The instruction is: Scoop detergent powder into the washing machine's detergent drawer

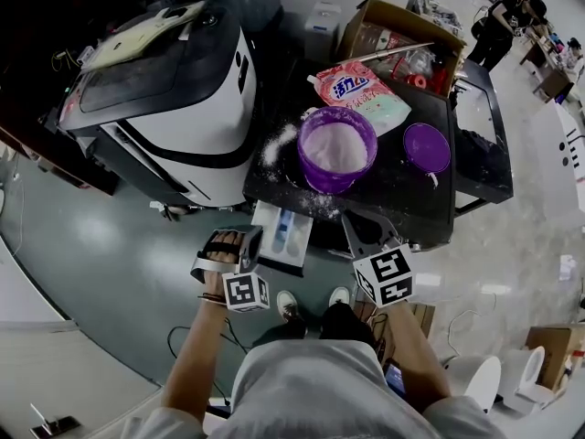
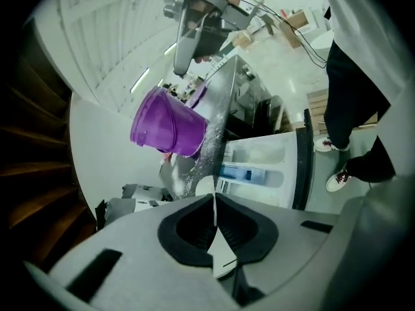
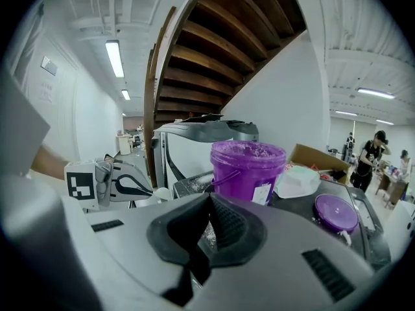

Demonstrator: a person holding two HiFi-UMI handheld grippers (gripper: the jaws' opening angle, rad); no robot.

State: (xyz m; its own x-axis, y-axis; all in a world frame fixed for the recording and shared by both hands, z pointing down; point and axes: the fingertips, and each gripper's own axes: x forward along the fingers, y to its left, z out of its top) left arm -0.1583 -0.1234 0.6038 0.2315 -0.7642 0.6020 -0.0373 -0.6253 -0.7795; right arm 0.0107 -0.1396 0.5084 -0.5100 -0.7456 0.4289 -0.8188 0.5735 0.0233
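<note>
Jaws shut — L gripper [image 2: 214, 203] on scoop [image 2: 222, 256], R gripper [image 3: 209, 205] empty.

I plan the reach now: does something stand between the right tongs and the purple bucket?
Nothing visible does. The bucket stands open straight ahead of the right tongs. Its lid lies aside, to the right.

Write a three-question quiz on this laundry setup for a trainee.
1. True or false: the purple bucket is closed.
2. The detergent drawer is: A) shut, B) pulled out, C) lying on the table.
3. What lies just beyond the bucket, on its far side from the person?

Key
1. False. Its lid lies beside it on the table.
2. B.
3. The detergent bag.
</note>
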